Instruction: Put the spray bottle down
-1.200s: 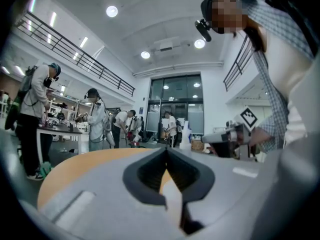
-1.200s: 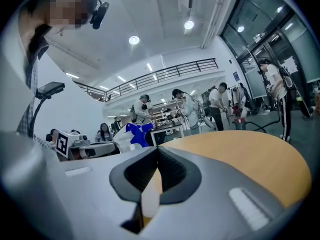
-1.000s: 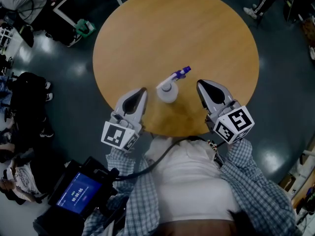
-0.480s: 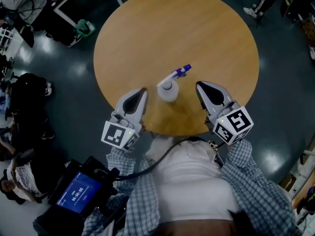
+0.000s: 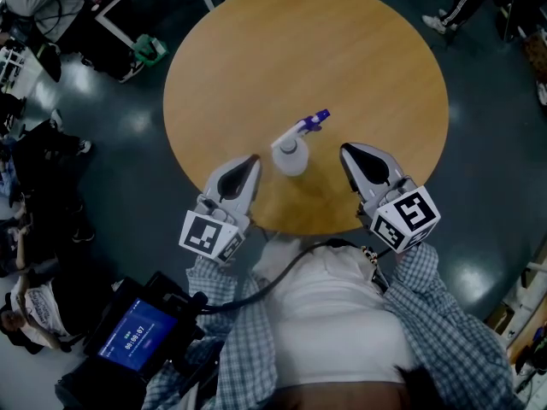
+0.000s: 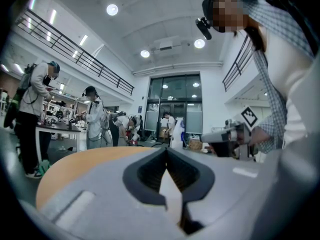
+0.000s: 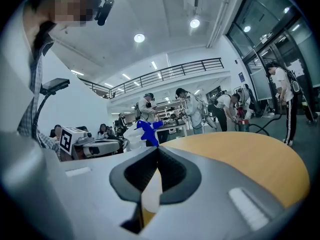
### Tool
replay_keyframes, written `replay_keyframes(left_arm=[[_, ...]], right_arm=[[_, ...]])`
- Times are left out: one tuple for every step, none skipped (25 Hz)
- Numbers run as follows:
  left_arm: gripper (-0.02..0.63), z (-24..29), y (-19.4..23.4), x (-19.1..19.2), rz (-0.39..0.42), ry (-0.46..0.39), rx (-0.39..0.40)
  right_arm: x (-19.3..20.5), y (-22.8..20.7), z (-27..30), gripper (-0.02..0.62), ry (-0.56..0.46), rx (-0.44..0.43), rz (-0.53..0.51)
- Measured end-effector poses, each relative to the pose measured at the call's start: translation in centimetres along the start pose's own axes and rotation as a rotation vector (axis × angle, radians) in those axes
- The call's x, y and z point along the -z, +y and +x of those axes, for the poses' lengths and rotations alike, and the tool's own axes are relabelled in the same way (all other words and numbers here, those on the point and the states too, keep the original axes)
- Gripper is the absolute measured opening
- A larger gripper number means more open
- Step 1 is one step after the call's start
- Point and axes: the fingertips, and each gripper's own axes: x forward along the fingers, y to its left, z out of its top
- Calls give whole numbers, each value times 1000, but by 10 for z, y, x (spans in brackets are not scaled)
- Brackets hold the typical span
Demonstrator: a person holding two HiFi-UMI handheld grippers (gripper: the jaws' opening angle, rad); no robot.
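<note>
A white spray bottle (image 5: pixel 290 155) with a blue nozzle (image 5: pixel 319 120) stands upright on the round wooden table (image 5: pixel 342 49), near its front edge. My left gripper (image 5: pixel 249 160) hovers just left of the bottle, jaws shut and empty. On the bottle's right my right gripper (image 5: pixel 346 150) is also shut with nothing in it. Neither touches the bottle. In the left gripper view the shut jaws (image 6: pixel 166 152) point across the table, with the bottle (image 6: pixel 176 132) beyond them. In the right gripper view the blue nozzle (image 7: pixel 147 130) shows just past the shut tips (image 7: pixel 157 149).
Dark floor surrounds the table. At the left and back, several people stand at a workbench (image 6: pixel 60 127). A handheld screen unit (image 5: pixel 137 336) hangs at my lower left. Glass doors (image 6: pixel 175 109) lie beyond the table.
</note>
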Motion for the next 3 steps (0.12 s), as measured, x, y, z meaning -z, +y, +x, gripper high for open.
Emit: replay_keyframes(left_arm=[[2, 0, 0, 1, 0, 0, 1], [2, -1, 0, 1, 0, -1, 2], [2, -1, 0, 1, 1, -1, 2]], right_arm=[[0, 1, 0, 3, 0, -2, -2], [0, 1, 0, 3, 0, -4, -4], [1, 2, 0, 3, -1, -6, -7]])
